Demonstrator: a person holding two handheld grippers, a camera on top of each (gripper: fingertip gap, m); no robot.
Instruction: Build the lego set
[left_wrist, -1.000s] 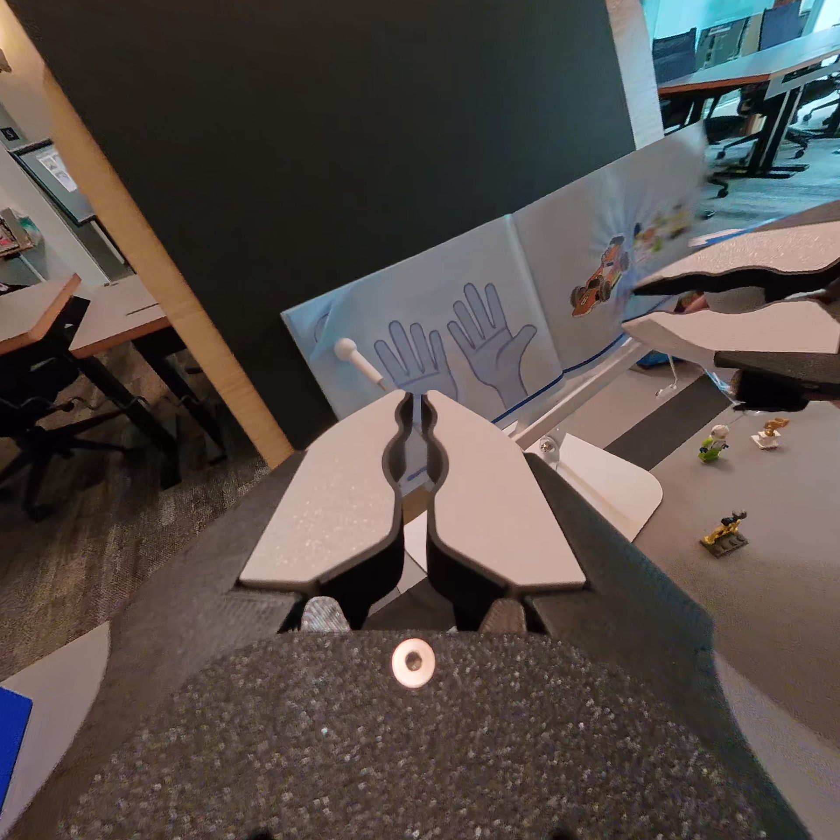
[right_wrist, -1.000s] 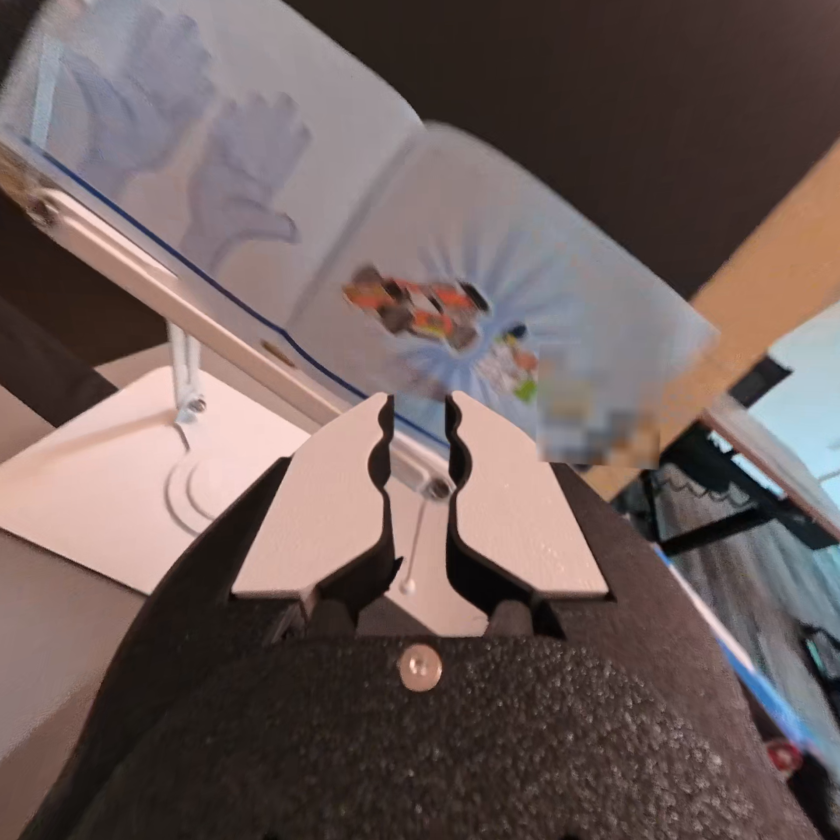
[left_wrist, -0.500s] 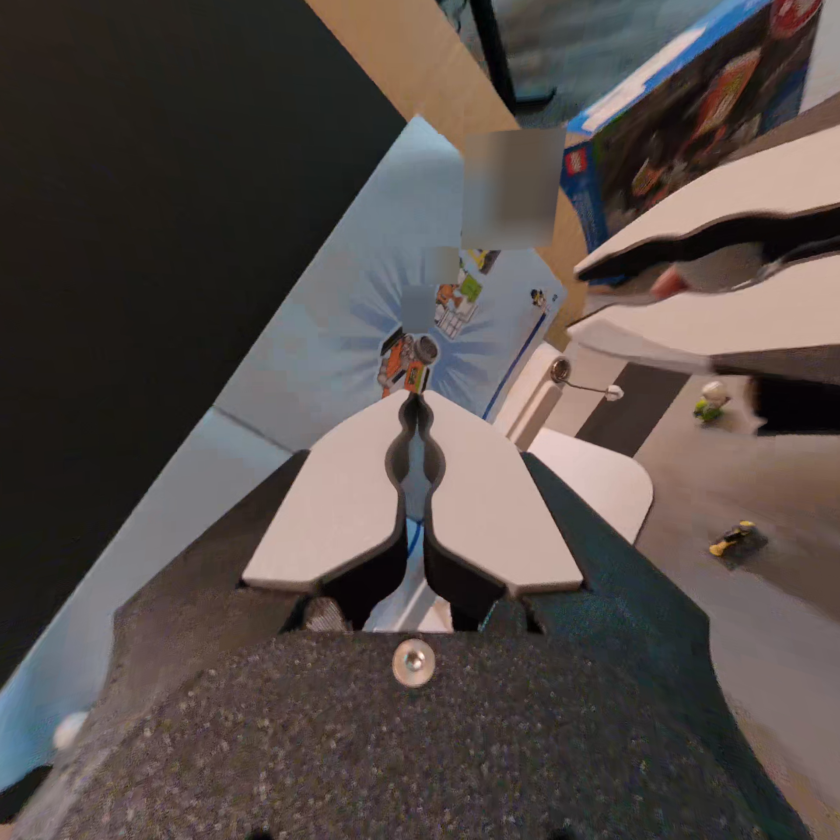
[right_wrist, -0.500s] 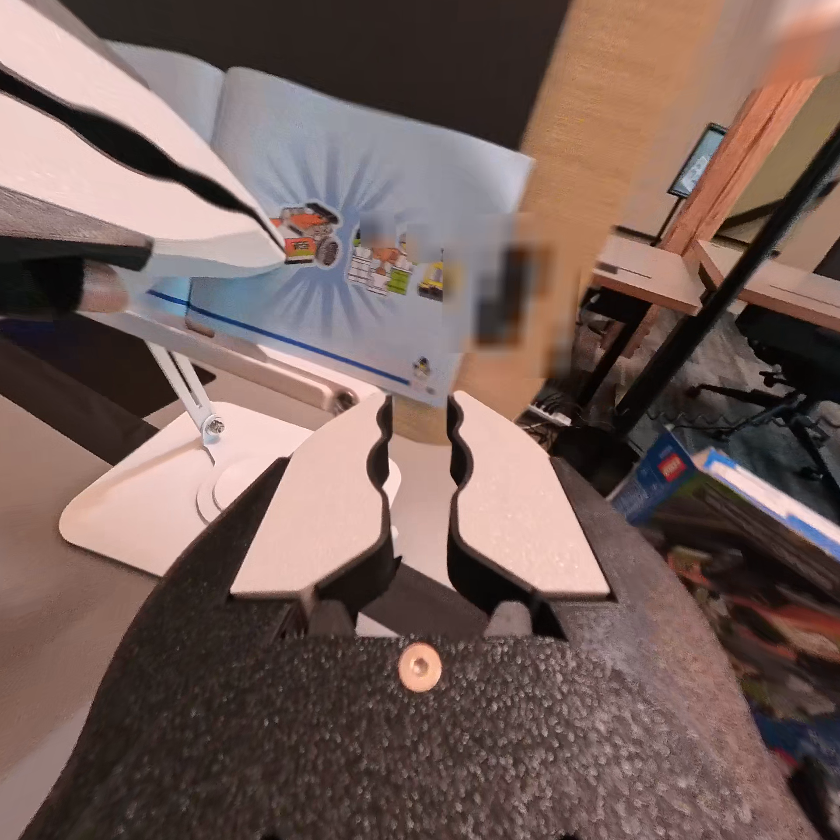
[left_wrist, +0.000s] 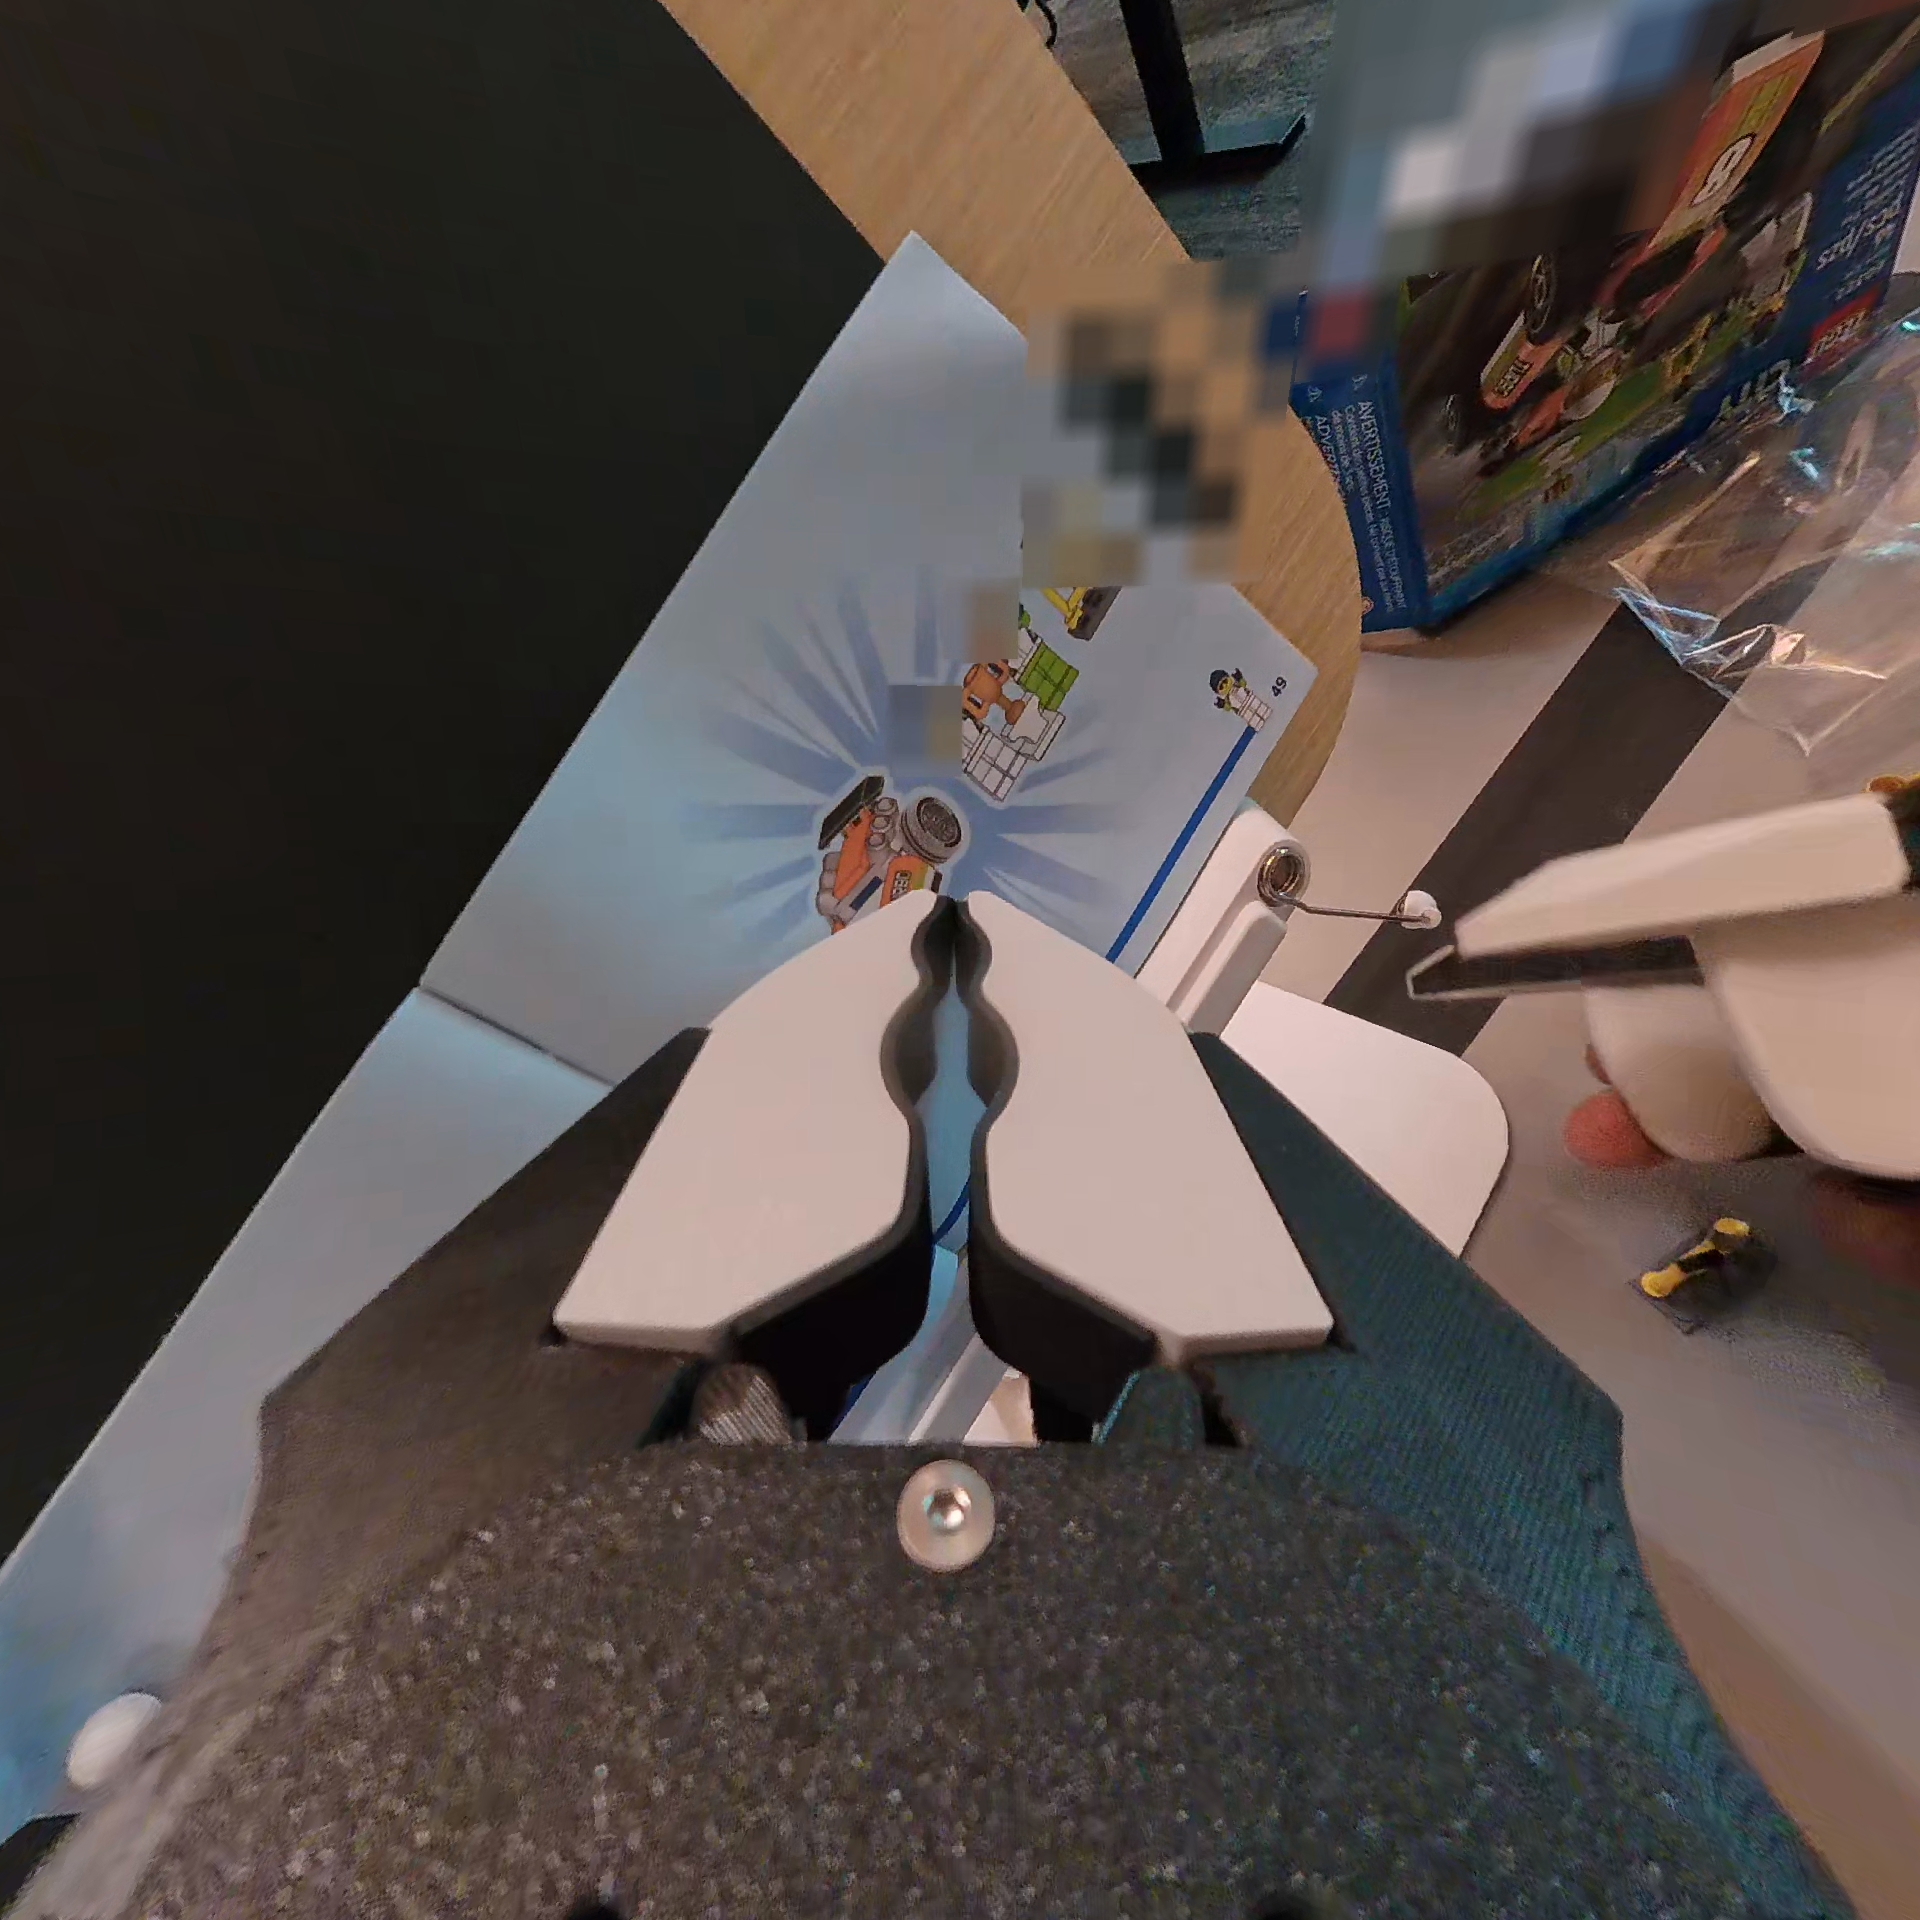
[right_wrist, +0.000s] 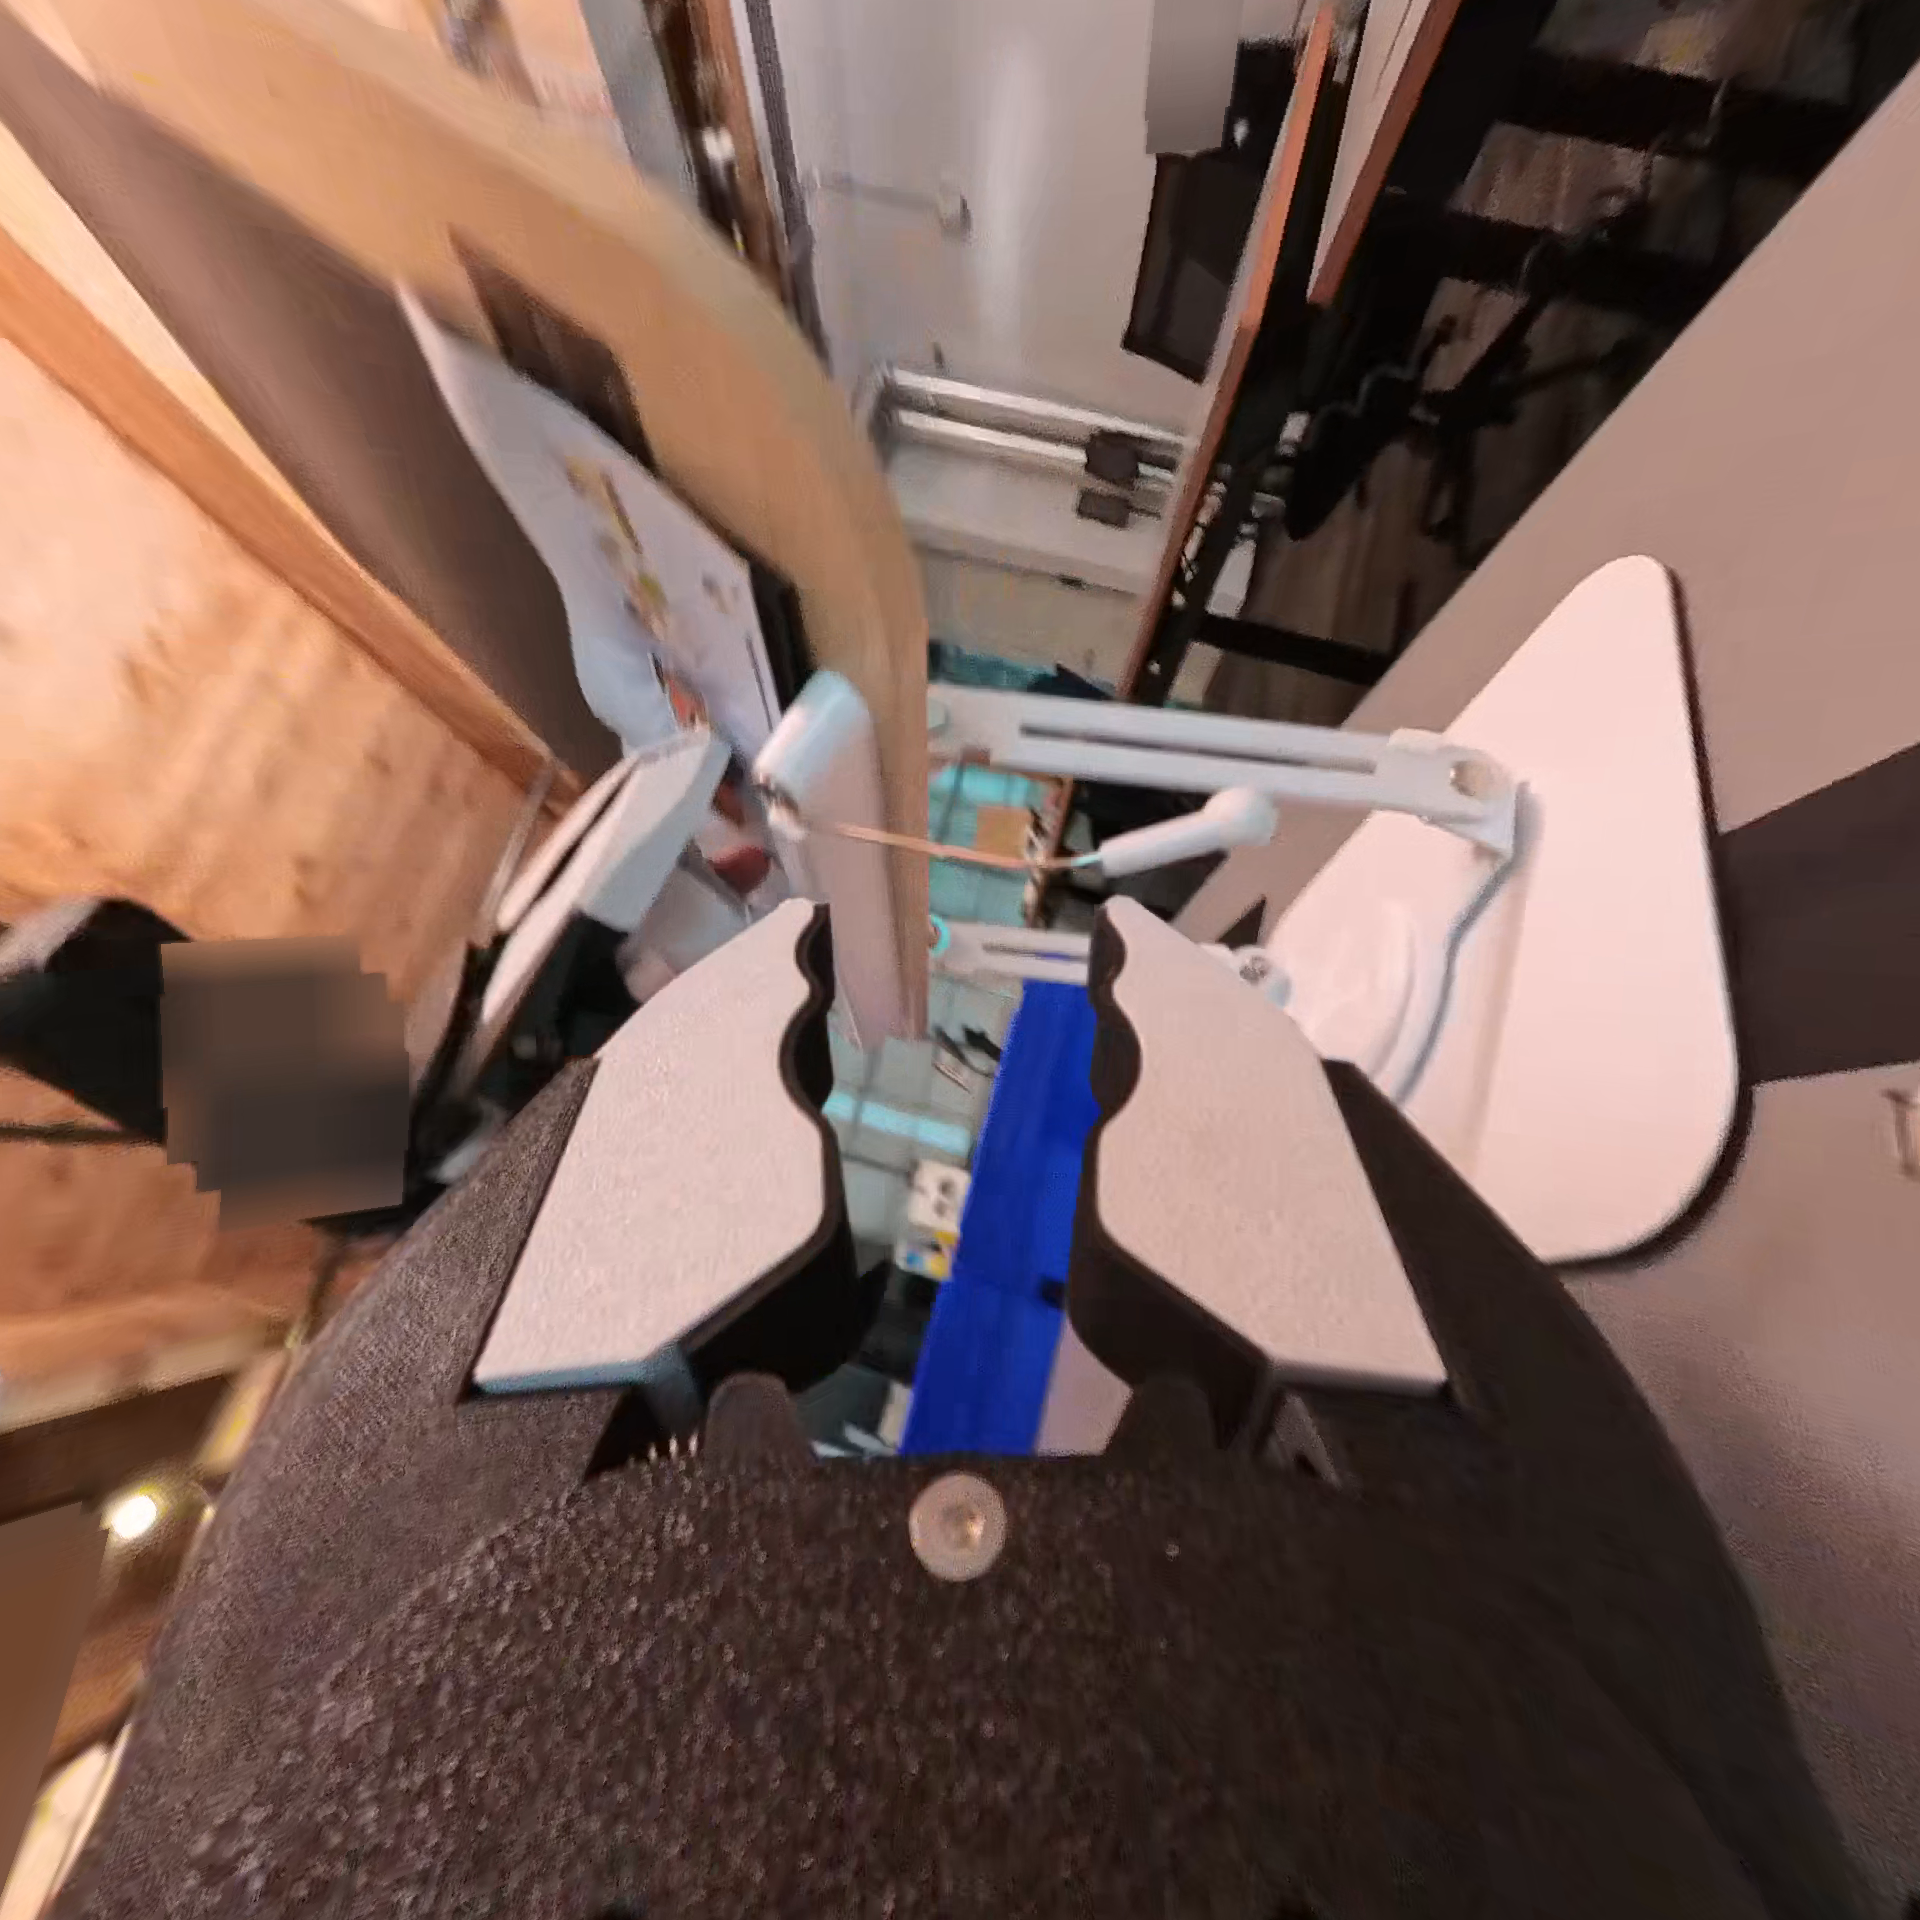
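My left gripper (left_wrist: 951, 920) is shut with nothing visible between its fingertips. It points at the open light-blue instruction booklet (left_wrist: 831, 665), close to the drawing of an orange car. The booklet leans on a white stand (left_wrist: 1236, 935). My right gripper (right_wrist: 956, 925) is open and empty. It also shows at the right of the left wrist view (left_wrist: 1475, 961), low over the table. A small yellow and black lego piece (left_wrist: 1704, 1262) lies on the grey table below it. The right wrist view is blurred and tilted, showing the booklet (right_wrist: 644, 582) edge-on.
A blue lego box (left_wrist: 1621, 364) stands at the back right, with a clear plastic bag (left_wrist: 1787, 613) in front of it. The stand's white base plate (right_wrist: 1558, 935) lies on the table. A wooden panel (left_wrist: 997, 156) and a dark wall are behind the booklet. Tip to tip, the grippers are about 11 cm apart.
The left wrist view has swung right along the booklet, from the hands drawing to the car drawing. My right gripper has opened wider, dropped lower and swung sharply round past the stand.
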